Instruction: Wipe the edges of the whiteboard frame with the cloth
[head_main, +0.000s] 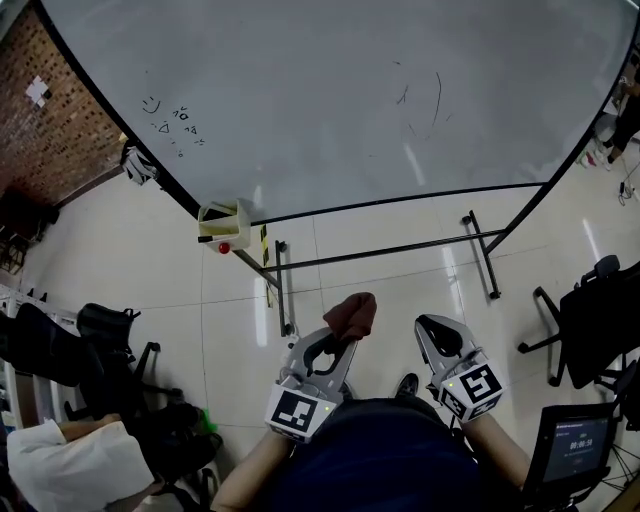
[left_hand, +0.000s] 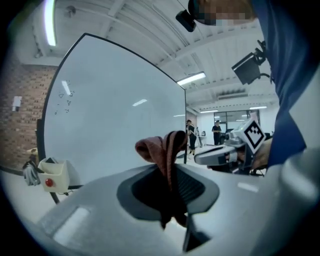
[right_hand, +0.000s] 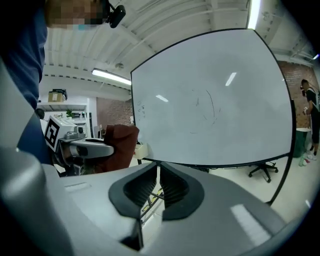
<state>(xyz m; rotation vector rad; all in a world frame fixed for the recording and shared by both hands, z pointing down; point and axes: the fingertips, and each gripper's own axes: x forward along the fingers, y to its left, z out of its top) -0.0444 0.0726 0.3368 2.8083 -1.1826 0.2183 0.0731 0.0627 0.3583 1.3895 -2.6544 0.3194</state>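
The left gripper (head_main: 338, 340) is clenched on the cloth (head_main: 351, 314), a reddish-brown bunch that sticks out above its jaws. The right gripper (head_main: 433, 326) is closed too, with nothing between its jaws. Both are low in front of the person, well apart from the whiteboard (head_main: 330, 90), so the cloth does not touch the black frame (head_main: 400, 201) now.

I judge that the step in hand is the approach. The cloth is already grasped, and the wiping contact is not made yet. The next move calls for bringing the cloth to one frame edge, probably the lower one, which looks nearest, then pressing the bunch on the bar and sliding along it.

On the board's left part there are small marks (head_main: 172, 118), a little face and a triangle; the rest is too small to read. The screen (head_main: 577, 440) at the lower right shows a light line, perhaps text, which is unreadable.
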